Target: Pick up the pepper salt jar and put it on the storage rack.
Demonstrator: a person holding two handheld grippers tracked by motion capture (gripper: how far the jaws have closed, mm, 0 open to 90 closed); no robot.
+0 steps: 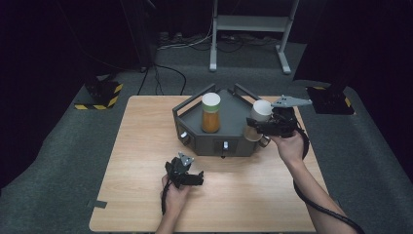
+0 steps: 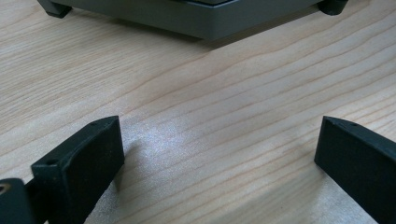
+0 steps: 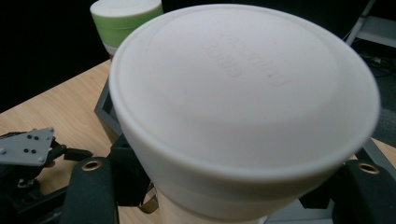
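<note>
A jar with a wide white lid (image 1: 261,111) is held tilted above the right end of the grey holder (image 1: 214,142), with my right gripper (image 1: 258,127) shut on its body just below the lid. In the right gripper view the white lid (image 3: 243,93) sits close to the camera, and my right gripper (image 3: 229,186) has a jaw on each side of the jar. A second jar (image 1: 211,116) with orange contents and a white lid stands upright in the holder. My left gripper (image 1: 195,178) rests on the table in front of the holder, open, with bare wood between the jaws of my left gripper (image 2: 219,154).
The wooden table (image 1: 146,146) stands on grey carpet. The holder has side handles and front knobs (image 1: 225,145). Its base (image 2: 196,18) lies just ahead of the left jaws. The second jar (image 3: 126,21) shows a green band. A white metal stand (image 1: 251,29) is behind the table.
</note>
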